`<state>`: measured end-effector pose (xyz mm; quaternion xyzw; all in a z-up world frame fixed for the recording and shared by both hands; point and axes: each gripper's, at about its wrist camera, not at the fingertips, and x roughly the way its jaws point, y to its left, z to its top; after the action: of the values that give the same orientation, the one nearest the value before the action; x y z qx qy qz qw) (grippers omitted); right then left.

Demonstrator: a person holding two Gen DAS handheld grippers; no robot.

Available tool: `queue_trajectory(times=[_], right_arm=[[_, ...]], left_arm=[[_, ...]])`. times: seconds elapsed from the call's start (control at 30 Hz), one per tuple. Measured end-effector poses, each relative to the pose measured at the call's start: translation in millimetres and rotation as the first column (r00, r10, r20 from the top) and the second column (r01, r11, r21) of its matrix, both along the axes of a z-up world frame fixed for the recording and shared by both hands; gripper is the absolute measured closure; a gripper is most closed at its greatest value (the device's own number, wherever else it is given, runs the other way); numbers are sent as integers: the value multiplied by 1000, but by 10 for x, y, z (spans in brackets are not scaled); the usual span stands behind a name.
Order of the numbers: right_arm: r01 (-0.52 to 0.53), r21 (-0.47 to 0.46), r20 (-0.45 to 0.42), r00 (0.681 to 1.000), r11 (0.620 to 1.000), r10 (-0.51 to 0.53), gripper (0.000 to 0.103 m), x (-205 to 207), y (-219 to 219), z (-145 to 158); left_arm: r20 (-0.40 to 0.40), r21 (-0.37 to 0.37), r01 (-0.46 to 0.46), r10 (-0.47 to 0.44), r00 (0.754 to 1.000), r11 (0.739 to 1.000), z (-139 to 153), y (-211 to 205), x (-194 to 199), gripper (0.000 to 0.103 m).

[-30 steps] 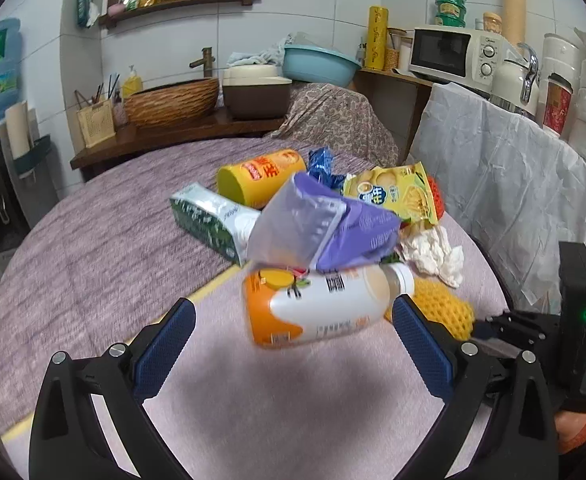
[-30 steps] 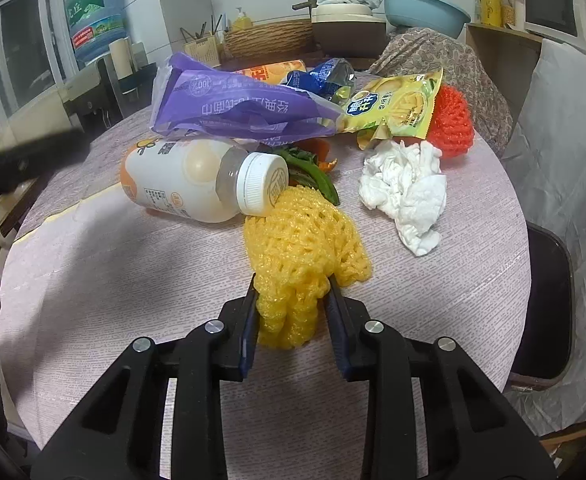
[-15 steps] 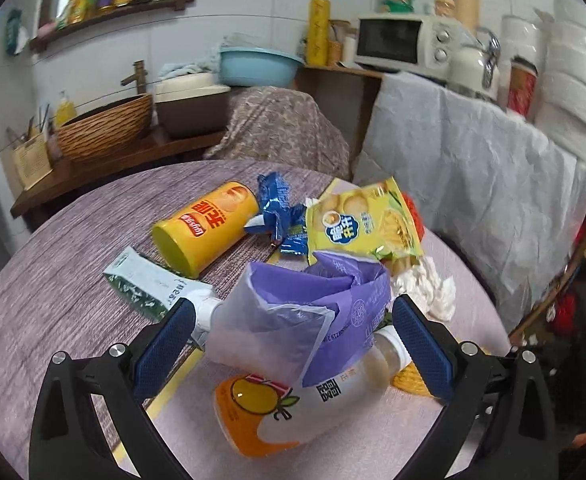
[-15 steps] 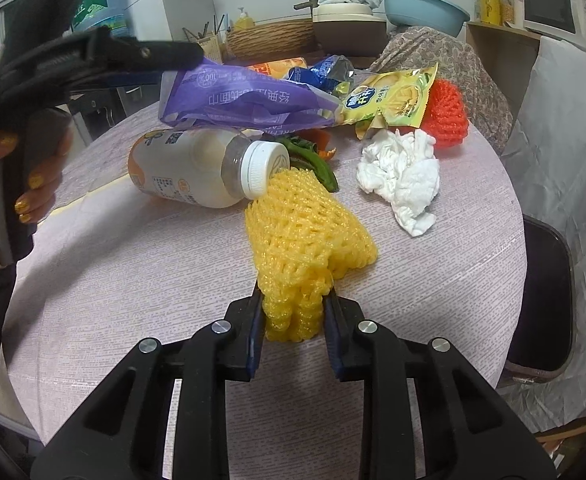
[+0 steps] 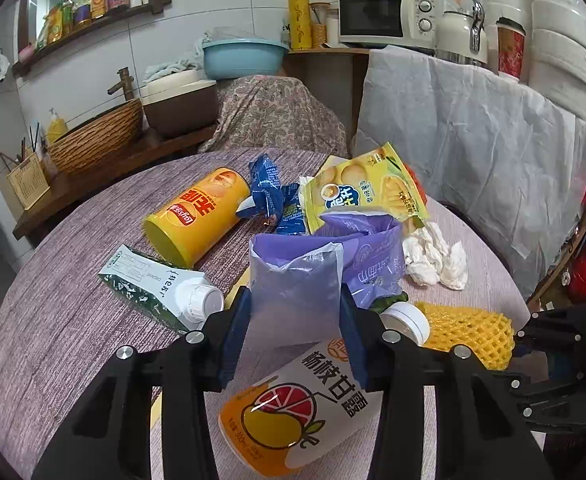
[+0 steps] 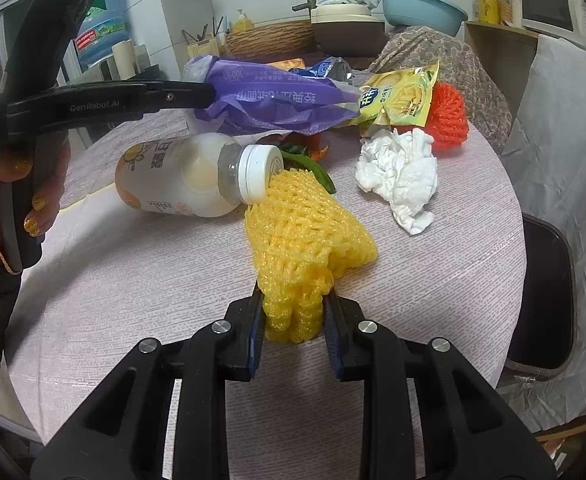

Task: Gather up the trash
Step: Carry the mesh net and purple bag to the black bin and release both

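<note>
The round worktop [image 6: 141, 288] carries one heap of trash toward its far edge. The left claw [image 5: 295, 320] has just been closing, and its pads now press on the open mouth end of one purple plastic bag [image 5: 325, 264], which lies draped over the heap; what the bag holds cannot be told. The right claw [image 6: 293, 332] is narrowed on the near end of one yellow foam net [image 6: 305, 240], whose far end touches the white cap of the drink bottle.

That one drink bottle [image 6: 185, 176] lies on its side beneath the purple bag, capped, with pale liquid inside. One green-and-white carton [image 5: 157, 284] lies capped toward the left edge, its contents hidden. Beside it lies one yellow crisp tube [image 5: 197, 216] on its side, closed base toward the camera. Behind the bag sit one crumpled blue wrapper [image 5: 271, 196] and one yellow snack packet [image 5: 369, 192]. One red foam net [image 6: 449, 114] shows just behind the packet, near the far right edge. One wad of white tissue [image 6: 401, 172] lies between the packet and the yellow net. One green pepper piece [image 6: 313, 168] peeks out by the bottle cap.
</note>
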<state>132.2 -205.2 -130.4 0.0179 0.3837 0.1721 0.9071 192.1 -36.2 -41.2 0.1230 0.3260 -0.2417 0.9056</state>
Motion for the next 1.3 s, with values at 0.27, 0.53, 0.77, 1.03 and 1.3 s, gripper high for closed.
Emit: queue_trajectory(times=[0.27,0.53,0.77,1.03,1.3], right_arm=[[9,35,21,1000,999,-10,78,-64,-66,-13],[14,66,50,999,998,-18,78,-247,-190,25],[104,115,151,981,988,-121,78,-459,-580,226],[354,108,143,919,929,-367,78,-306,-1485,179],[546,72,-31,837,834,-546,78,142,-2361,-517]], left_arm=[[75,-75,-66,72,995,995,189,166,-203,62],[157,-198,-112,144,977,974,389,323,-637,62],[144,-256,-22,60,988,966,452,-45,-856,62],[119,-213,152,-129,984,965,338,-1059,-797,62],[-15,-129,207,-210,978,970,2,-2082,-386,62]])
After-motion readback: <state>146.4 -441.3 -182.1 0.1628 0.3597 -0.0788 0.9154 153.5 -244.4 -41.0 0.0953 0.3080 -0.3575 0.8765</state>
